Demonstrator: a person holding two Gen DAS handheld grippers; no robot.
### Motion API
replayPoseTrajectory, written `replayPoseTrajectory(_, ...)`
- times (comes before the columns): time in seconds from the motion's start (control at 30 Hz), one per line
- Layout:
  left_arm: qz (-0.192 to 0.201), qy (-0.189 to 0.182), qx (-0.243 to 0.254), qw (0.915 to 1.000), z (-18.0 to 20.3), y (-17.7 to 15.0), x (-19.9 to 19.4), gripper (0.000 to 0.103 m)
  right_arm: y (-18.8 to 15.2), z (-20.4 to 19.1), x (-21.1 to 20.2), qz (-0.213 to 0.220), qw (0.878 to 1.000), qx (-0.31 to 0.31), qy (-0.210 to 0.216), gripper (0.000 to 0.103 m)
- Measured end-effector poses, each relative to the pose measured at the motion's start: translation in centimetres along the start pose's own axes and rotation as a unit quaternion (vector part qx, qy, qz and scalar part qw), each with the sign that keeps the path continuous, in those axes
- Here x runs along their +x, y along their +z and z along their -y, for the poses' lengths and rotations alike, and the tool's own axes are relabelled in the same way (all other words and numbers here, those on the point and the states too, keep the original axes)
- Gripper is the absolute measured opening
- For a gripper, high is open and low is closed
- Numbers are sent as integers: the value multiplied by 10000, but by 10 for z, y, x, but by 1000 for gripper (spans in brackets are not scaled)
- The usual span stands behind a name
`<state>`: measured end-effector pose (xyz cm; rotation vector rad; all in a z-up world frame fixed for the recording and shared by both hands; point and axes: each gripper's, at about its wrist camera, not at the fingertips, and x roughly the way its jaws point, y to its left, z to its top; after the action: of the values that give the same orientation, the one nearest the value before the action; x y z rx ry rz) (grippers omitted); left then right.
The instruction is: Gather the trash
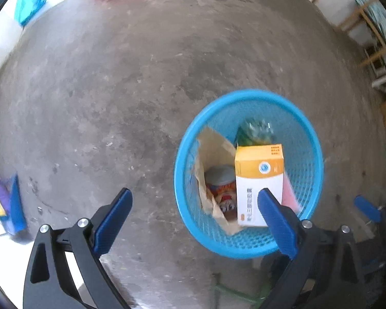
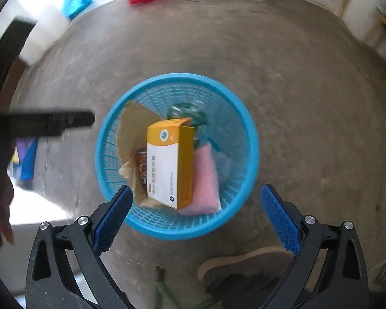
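Right gripper point(image 2: 196, 215) hung wide and empty above the blue basket point(image 2: 249, 128), where the orange-and-white box point(image 2: 169, 162) already lay among other trash; left gripper point(image 1: 193, 221) gaped empty beside the basket, so little seemed left.

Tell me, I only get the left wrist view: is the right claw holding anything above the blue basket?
Observer: No. The right claw is open above the blue basket, with nothing gripped between its pads.
Operator: What's the pink thing behind my claw's finger?
Observer: A pink pad, lying inside the basket along the right side of the orange and white box.
Operator: Anything close to the basket that I can't see?
Observer: A shoe, just outside the basket's near rim.
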<state>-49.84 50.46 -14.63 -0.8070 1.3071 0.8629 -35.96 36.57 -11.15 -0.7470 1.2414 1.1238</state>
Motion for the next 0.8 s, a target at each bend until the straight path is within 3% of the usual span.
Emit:
replayPoseTrajectory(0.2, -50, 351, 534, 9979, 35, -39, 16, 96, -21, 16, -22, 212, 9987, 440, -108, 95)
replayPoseTrajectory(0.27, 21, 344, 499, 9982, 41, -48, 21, 96, -23, 19, -25, 243, 9983, 487, -212, 95)
replayPoseTrajectory(0.43, -177, 517, 410, 9977, 49, -56, 31, 98, -26, 20, -28, 315, 9981, 464, -254, 95)
replayPoseTrajectory(0.8, -169, 1046, 580, 9927, 67, -59, 25, 98, -31, 18, -29, 281, 9988, 360, -178, 95)
